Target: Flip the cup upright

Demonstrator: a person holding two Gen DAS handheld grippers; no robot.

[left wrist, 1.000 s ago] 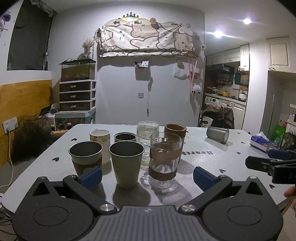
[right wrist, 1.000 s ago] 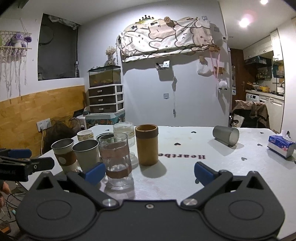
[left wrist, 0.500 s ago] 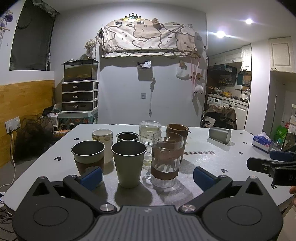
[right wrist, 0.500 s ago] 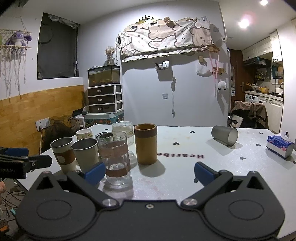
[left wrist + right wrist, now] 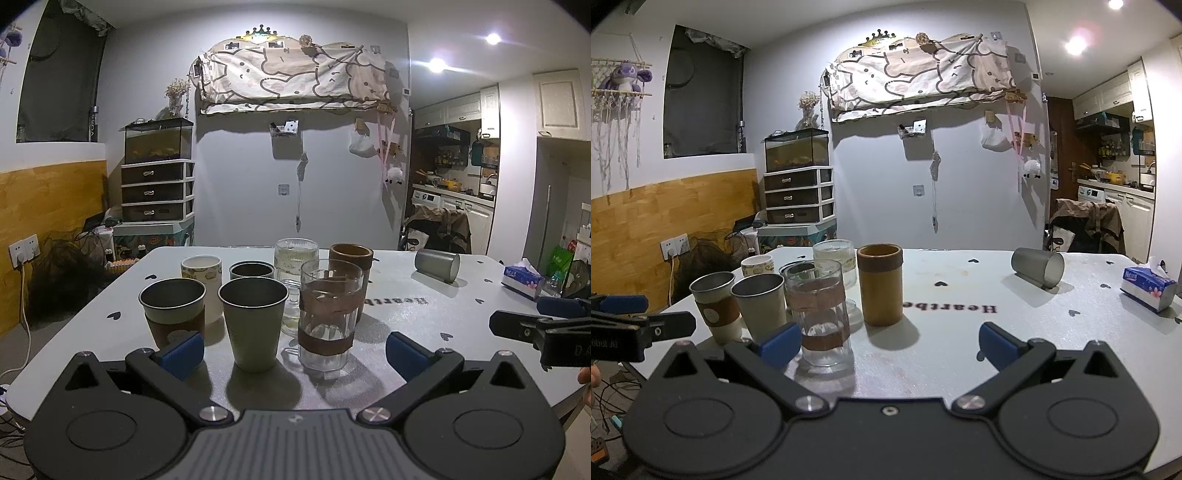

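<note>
Cups stand close together on the white tabletop (image 5: pixel 406 325), toward the lower left in both views. One gray cup (image 5: pixel 1038 266) lies on its side, well apart from the others, at the right of the middle in the right wrist view. Its open mouth points to the right. In the left wrist view the same gray cup (image 5: pixel 437 264) lies at the right of the middle, behind the group.

The left gripper (image 5: pixel 293 349) sits at the bottom of its frame with its jaws wide apart and nothing between them. Just past it stand a green cup (image 5: pixel 253 326) and a glass with a brown band (image 5: pixel 330 314). The right gripper (image 5: pixel 886 341) is at the bottom of its own frame, jaws wide apart and holding nothing too. A tall brown cup (image 5: pixel 880 290) stands upright just past it. A tissue pack (image 5: pixel 1148 288) rests at the right edge, near the lying cup.
</note>
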